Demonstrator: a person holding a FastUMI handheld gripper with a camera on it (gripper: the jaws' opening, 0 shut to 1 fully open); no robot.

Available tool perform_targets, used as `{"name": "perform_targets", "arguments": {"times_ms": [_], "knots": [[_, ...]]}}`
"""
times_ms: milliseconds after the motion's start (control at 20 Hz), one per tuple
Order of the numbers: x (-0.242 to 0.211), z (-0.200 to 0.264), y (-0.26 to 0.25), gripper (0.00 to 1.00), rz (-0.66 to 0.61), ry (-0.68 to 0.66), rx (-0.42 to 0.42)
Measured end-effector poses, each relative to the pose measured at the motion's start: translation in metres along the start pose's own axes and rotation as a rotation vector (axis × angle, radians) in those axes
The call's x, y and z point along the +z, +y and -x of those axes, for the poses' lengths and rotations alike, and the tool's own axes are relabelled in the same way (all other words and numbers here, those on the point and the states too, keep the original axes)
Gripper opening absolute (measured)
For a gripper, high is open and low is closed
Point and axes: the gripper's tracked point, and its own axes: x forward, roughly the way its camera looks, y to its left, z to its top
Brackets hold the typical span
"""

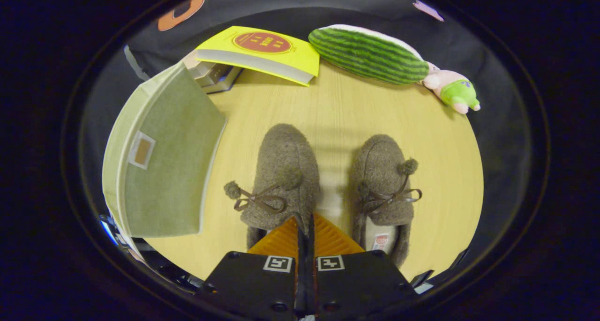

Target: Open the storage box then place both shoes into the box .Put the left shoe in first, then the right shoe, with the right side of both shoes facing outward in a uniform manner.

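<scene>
A green fabric storage box (161, 157) is seen at about ten o'clock from the gripper (305, 222), its lid closed and a small tag on the top. Beyond it, at eleven o'clock, a yellow book (262, 51) is laid over a stack of other books (213, 72). On the wooden table (337, 110), two fuzzy brown shoes are set side by side, toes pointing away. The left-hand shoe (283, 171) is found at twelve o'clock, just ahead of the fingers, its heel edge met by the tips. The right-hand shoe (384, 185) is placed at one o'clock. The jaws are pressed together with nothing between them. At one o'clock, farther off, a watermelon plush (368, 54) and a small pink plush (452, 91) are laid.
</scene>
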Motion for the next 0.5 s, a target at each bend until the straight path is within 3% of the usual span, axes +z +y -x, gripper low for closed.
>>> {"name": "perform_targets", "arguments": {"times_ms": [500], "knots": [[0.044,0.143,0.064,0.06,-0.017,-0.147,0.071]]}}
